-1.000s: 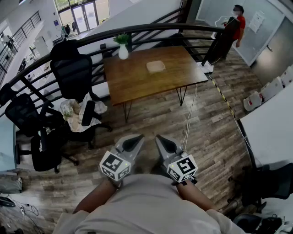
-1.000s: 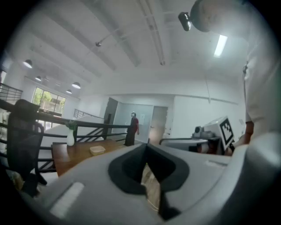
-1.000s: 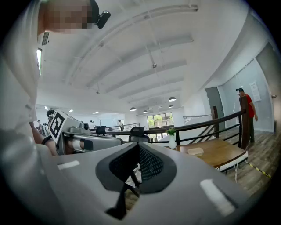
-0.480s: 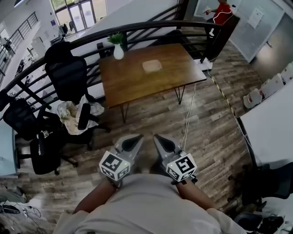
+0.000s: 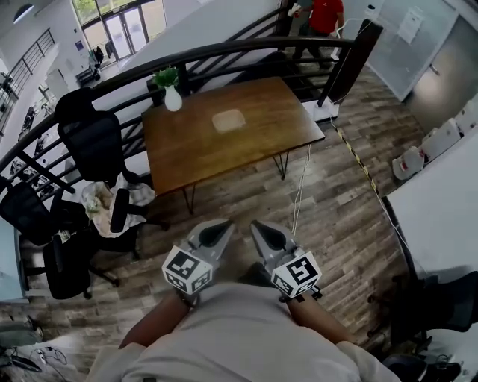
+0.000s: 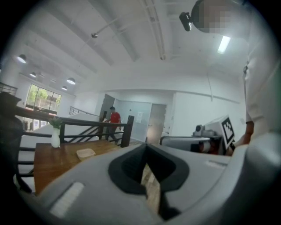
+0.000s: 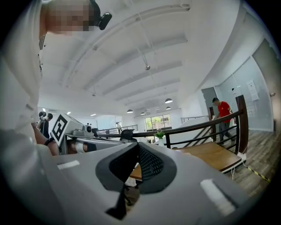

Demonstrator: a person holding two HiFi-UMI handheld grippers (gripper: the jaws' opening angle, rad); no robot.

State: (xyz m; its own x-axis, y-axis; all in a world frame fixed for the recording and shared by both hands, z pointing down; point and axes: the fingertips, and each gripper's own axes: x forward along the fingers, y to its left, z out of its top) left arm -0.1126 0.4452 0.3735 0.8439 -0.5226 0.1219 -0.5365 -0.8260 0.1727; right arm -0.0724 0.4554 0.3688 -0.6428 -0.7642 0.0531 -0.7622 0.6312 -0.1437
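Left gripper (image 5: 222,224): jaws closed tip to tip, nothing between them, held close to the chest over the wood floor (image 5: 336,216).
Right gripper (image 5: 258,223): jaws likewise pressed together and empty, just beside the left one.
Table (image 5: 254,145): nearest furniture, well apart from both grippers, out ahead of them.
On the table: a shallow dish (image 5: 228,120) near the middle; a white vase (image 5: 172,98) with a plant at the far left corner.
Around: black office chairs (image 5: 95,142) off the table's left edge, a dark railing (image 5: 224,51) behind, a white cable (image 5: 300,186) trailing from the right edge.
Cut off: a person in a red shirt (image 5: 321,15), head out of view.
Hidden: both hands, behind the marker cubes.
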